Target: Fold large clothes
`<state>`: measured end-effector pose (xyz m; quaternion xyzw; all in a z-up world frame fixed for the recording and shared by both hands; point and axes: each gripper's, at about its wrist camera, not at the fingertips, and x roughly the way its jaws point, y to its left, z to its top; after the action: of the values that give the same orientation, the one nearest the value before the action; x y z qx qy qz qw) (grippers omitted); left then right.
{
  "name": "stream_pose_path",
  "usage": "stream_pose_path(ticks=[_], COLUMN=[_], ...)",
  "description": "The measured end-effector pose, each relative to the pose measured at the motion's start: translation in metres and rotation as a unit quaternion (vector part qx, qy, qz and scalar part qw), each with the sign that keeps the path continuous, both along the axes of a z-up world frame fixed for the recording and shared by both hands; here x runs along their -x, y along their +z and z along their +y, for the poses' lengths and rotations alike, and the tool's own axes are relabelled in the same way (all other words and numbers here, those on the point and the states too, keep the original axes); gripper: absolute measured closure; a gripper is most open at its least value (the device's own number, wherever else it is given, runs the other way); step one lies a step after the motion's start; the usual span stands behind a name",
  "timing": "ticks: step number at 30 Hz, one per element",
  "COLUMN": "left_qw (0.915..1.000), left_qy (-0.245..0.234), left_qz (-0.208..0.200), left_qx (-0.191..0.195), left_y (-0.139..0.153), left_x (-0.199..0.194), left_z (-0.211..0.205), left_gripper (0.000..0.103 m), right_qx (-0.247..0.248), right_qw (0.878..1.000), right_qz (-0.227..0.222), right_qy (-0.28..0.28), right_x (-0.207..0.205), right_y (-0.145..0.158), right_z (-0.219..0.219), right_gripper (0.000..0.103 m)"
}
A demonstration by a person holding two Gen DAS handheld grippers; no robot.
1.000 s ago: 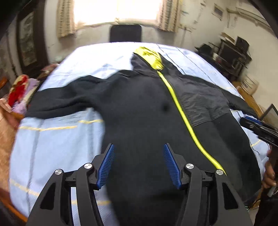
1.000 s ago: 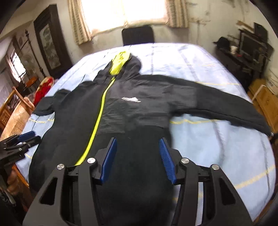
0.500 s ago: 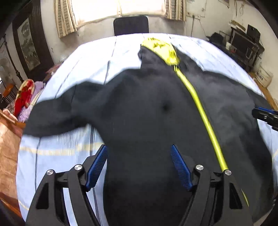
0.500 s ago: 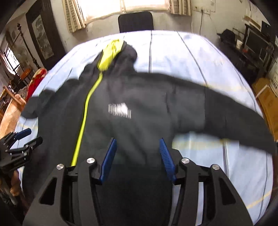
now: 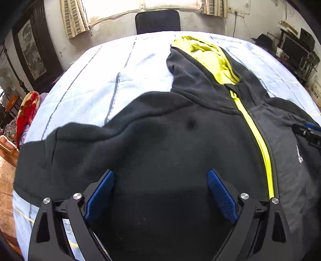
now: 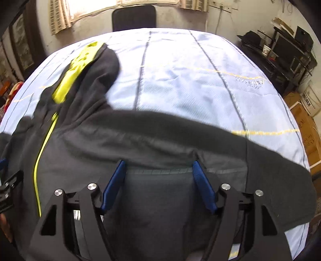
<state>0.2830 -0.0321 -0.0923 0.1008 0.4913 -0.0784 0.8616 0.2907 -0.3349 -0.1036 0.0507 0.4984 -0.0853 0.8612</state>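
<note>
Here's the hoodie [image 5: 160, 144], black, laid flat and face up on a bed covered in a pale blue sheet [image 5: 104, 84], both sleeves thrown out to the sides. The left gripper [image 5: 160, 192] hangs over the chest panel, fingers [image 5: 100, 194] wide apart and opening further, blue pads bare, only flat fabric below and between them, nothing pinched. Just off its right-hand finger runs the bright yellow zip [image 5: 260, 140], climbing away to the yellow-lined hood [image 5: 208, 58] far ahead of the fingertips. The sleeve on that side stretches away beyond its left-hand finger toward the bed's edge.

Over to the right gripper [image 6: 159, 176]: fingers [image 6: 113, 184] parted and widening as well, gripping nothing. Their tips sit right at a seam [image 6: 160, 170] where the shoulder cloth meets a greyer chest panel. The other sleeve [image 6: 270, 170] runs off past its right-hand finger, sloping toward the near corner of the bed. The zip shows well beyond its left-hand finger, with the tip of the other gripper peeking in at the frame's left edge.

Past everything, dead ahead of both pairs of fingers, a dark chair [image 6: 134, 17] stands under a curtained window [image 5: 112, 8].
</note>
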Motion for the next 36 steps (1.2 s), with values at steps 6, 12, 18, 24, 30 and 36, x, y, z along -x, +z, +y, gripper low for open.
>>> stream_pose_path(ticks=[6, 12, 18, 24, 30, 36], left_qw=[0.9981, 0.9982, 0.9989, 0.9991, 0.9985, 0.9984], left_qy=[-0.009, 0.018, 0.018, 0.015, 0.033, 0.038], left_qz=[-0.057, -0.054, -0.043, -0.039, -0.044, -0.041], left_qx=[-0.023, -0.017, -0.003, 0.002, 0.008, 0.004], left_y=[0.024, -0.005, 0.004, -0.007, 0.001, -0.005], left_x=[-0.01, -0.031, -0.026, -0.023, -0.013, -0.013], left_z=[-0.008, 0.002, 0.014, 0.011, 0.023, 0.027], left_gripper=[0.01, 0.003, 0.003, 0.003, 0.003, 0.003], right_qx=[-0.032, -0.034, -0.064, -0.088, -0.109, -0.155], right_qw=[0.999, 0.999, 0.994, 0.988, 0.973, 0.951], right_qz=[-0.038, -0.022, -0.056, -0.04, -0.08, -0.112], right_qy=[-0.006, -0.028, -0.069, -0.123, -0.184, -0.242], right_x=[0.001, 0.002, 0.064, 0.106, 0.164, 0.222], right_y=[0.023, 0.008, 0.032, 0.007, 0.024, 0.022], right_z=[-0.017, -0.037, -0.084, -0.136, -0.163, -0.189], right_gripper=[0.048, 0.046, 0.04, 0.041, 0.023, 0.022])
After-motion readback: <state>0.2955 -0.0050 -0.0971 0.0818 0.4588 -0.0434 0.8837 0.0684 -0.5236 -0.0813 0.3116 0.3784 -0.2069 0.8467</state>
